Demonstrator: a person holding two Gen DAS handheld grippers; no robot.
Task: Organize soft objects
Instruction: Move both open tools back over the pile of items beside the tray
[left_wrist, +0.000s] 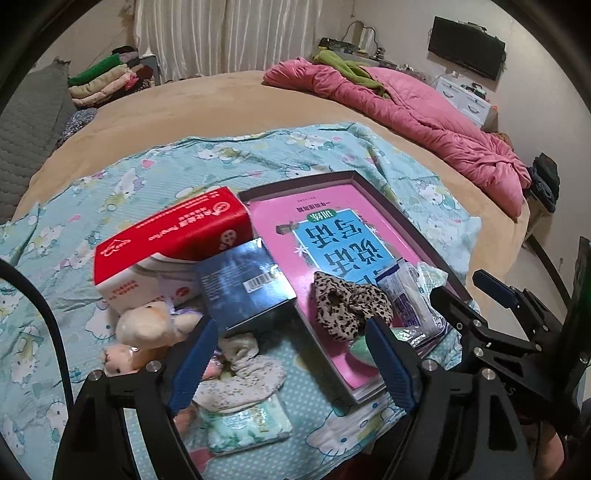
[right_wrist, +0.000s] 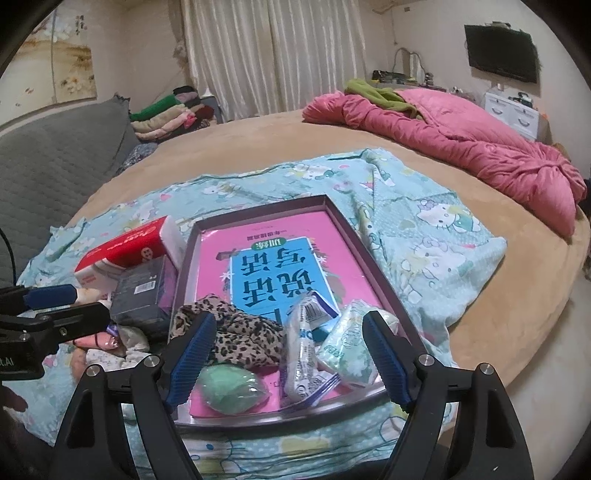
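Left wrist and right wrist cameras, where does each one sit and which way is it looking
Left wrist: on the left gripper, angled down at socks, plush toys and tissue box; own open blue fingers show, plus the right gripper.
Right wrist: on the right gripper, angled down into the tray; own open fingers show, left gripper at left edge.
Shared: tray, pink book, leopard scrunchie, bed, pink quilt.

Left hand-held gripper (left_wrist: 291, 334) and right hand-held gripper (right_wrist: 290, 328) both gape wide, angled downward.
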